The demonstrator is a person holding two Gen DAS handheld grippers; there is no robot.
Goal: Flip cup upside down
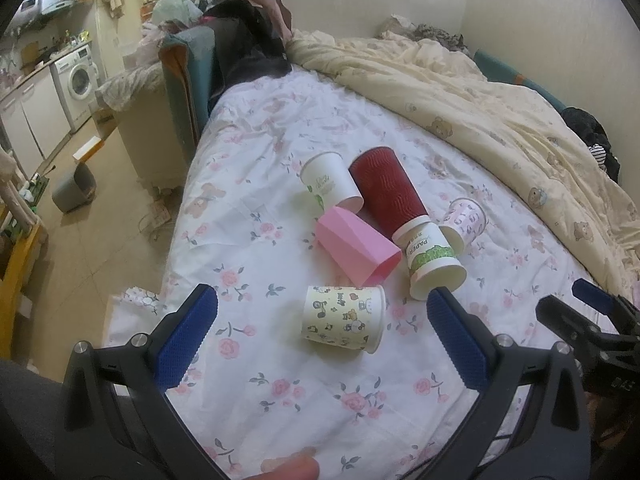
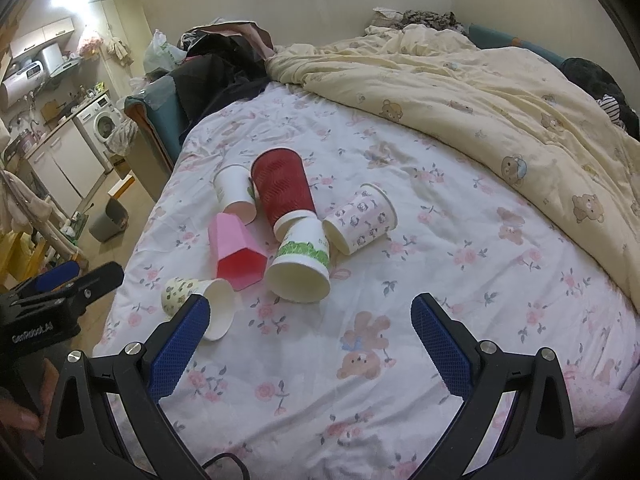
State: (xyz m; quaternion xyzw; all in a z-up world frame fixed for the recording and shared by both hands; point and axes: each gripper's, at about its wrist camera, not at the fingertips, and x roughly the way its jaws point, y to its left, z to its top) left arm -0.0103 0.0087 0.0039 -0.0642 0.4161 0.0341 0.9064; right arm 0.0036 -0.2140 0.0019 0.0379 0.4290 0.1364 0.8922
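Note:
Several cups lie on their sides on the flowered bed sheet [image 1: 320, 400]. Nearest my left gripper [image 1: 322, 300] is a cream cartoon-print paper cup [image 1: 342, 318], its mouth to the right; it also shows in the right wrist view [image 2: 200, 304]. Behind it lie a pink faceted cup [image 1: 356, 246], a green-banded white paper cup [image 1: 432, 258], a red ribbed cup [image 1: 386, 192], a plain white cup [image 1: 330, 182] and a pink-print cup [image 1: 466, 220]. My left gripper is open and empty, just short of the cartoon cup. My right gripper [image 2: 310, 308] is open and empty, in front of the green-banded cup [image 2: 300, 268].
A cream bear-print duvet [image 2: 480, 100] is bunched across the back and right of the bed. Dark clothes and bags [image 1: 240, 40] pile at the bed's far left corner. The bed's left edge drops to a floor with a grey bin [image 1: 74, 188] and a washing machine [image 1: 78, 76].

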